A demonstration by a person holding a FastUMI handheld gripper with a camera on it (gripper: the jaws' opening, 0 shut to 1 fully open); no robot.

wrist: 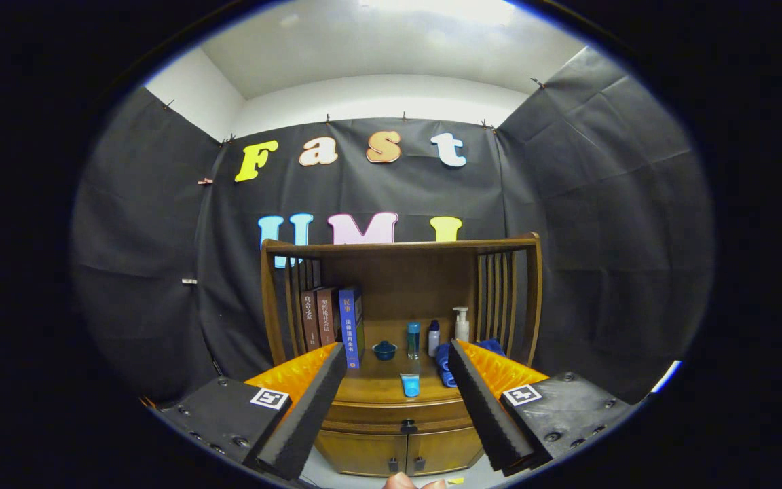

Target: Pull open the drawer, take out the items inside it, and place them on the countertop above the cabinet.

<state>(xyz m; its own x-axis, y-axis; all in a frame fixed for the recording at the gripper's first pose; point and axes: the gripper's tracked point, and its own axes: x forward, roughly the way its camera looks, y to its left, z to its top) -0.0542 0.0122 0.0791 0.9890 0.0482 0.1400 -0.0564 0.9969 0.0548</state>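
The claw (391,401) stands wide apart, holding nothing; its two fingers, faced with black ribbed foam pads (309,407) and backed by orange plastic, frame the cabinet ahead. Between and beyond the fingertips sits the closed curved wooden drawer (391,413) with a small dark knob (408,426), well apart from the claw. Under it are two wooden cabinet doors (398,451). Above the drawer lies the smooth brown wooden counter (377,384). A small blue cup (410,384) stands near its front edge. Farther back are a dark blue lidded bowl (384,350), a slim blue bottle (413,339), a small white bottle (434,337) and a white pump bottle (461,324). A folded blue towel (444,363) lies toward the right edge, upright books (333,322) toward the left. Slatted wooden sides enclose the counter; black cloth walls (601,238) hang behind under a white ceiling.
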